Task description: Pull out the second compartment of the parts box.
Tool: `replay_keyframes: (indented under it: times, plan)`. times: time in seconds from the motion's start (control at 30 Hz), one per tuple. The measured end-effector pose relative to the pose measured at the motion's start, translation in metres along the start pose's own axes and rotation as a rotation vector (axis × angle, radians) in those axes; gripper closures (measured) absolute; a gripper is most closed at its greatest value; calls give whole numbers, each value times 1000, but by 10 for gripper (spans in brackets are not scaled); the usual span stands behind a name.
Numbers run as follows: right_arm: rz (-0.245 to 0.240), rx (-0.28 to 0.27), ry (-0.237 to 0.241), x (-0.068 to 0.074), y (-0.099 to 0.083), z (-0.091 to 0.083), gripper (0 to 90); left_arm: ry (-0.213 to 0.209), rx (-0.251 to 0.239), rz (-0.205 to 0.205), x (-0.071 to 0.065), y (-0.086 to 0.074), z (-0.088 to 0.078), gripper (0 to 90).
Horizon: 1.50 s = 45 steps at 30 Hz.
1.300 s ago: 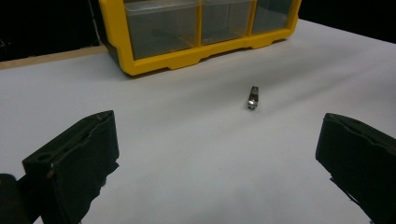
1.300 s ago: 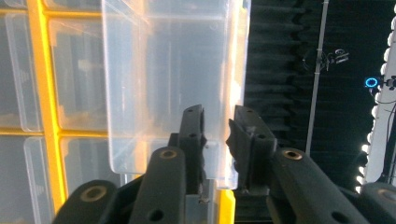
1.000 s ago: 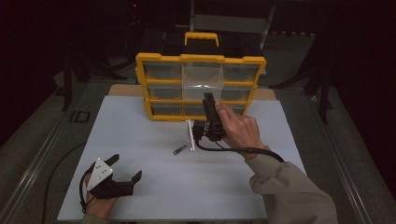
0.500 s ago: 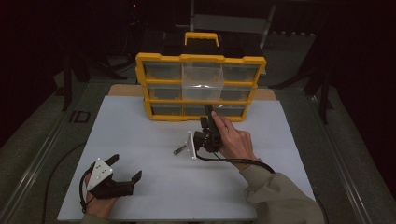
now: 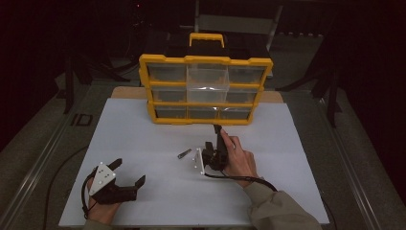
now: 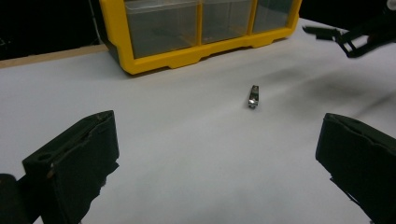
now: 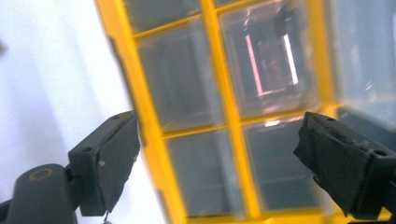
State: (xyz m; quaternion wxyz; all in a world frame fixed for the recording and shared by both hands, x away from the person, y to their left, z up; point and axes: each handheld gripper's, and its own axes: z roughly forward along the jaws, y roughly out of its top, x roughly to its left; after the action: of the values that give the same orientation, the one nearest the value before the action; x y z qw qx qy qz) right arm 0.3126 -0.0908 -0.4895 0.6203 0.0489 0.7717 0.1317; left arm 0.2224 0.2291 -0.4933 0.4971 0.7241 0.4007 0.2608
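High view: right gripper (image 5: 218, 132) low on the table (image 5: 143, 124), near the yellow drawer box (image 5: 206, 88); small metal piece (image 5: 184, 154) just left | Left gripper view: left gripper (image 6: 219, 163) wide apart, piece (image 6: 253, 96) ahead on table | Right gripper view: jaws just opening, nothing between, facing drawers.

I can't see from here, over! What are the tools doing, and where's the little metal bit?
Right tool open, empty, jaws just opened. Left tool open, empty. Small metal bit lies loose on white tabletop, before yellow drawer organiser. Nothing blocking.

Drawer organizer (image 5: 206, 88) is stood at the table's (image 5: 143, 129) far edge, centred. Small metal part (image 5: 184, 154) is laid mid-table, before it, nearer the near edge.
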Motion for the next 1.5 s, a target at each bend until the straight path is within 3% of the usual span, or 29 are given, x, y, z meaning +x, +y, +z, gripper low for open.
replay_keyframes:
  times: [0.1,0.23,0.33,0.47,0.53,0.57,0.67,0.7,0.73,0.77,1.0,1.13,1.23,1.27,1.3,1.33,1.5]
  plan:
    - [69,6,44,5,-6,-5,117,0,1,1,0,0,0,0]
    - [215,12,121,4,-14,-14,113,0,1,1,-1,0,1,0]
    - [325,1,176,-1,-20,-22,111,2,3,1,-1,0,1,0]
    - [508,-36,258,-9,-33,-31,112,3,4,0,-1,0,1,0]
    - [564,-46,283,-9,-41,-34,111,3,5,-3,-1,0,1,0]
    - [564,-46,283,-9,-41,-34,111,3,5,-3,-1,0,1,0]
    - [681,-56,343,-16,-56,-39,111,3,9,-9,0,-1,2,0]
    - [681,-56,343,-16,-56,-39,111,3,9,-9,0,-1,2,0]
    - [742,-61,382,-21,-63,-40,111,4,9,-11,0,0,2,0]
    - [742,-61,382,-21,-63,-40,111,4,9,-11,0,0,2,0]
    - [938,-110,450,-39,-89,-49,112,-5,3,-41,1,4,2,0]
    - [987,-133,442,-38,-105,-57,111,-13,20,-62,3,11,3,0]
    - [1013,-137,452,-37,-114,-62,111,-14,21,-58,2,14,4,0]
    - [1048,-141,450,-36,-124,-68,111,-21,33,-48,2,18,5,0]
    - [1048,-141,450,-36,-124,-68,111,-21,33,-48,2,18,5,0]
    - [1088,-151,448,-34,-135,-73,111,-23,43,-40,2,22,9,0]
    - [1154,-155,436,-30,-159,-82,112,-48,72,-27,3,30,17,0]
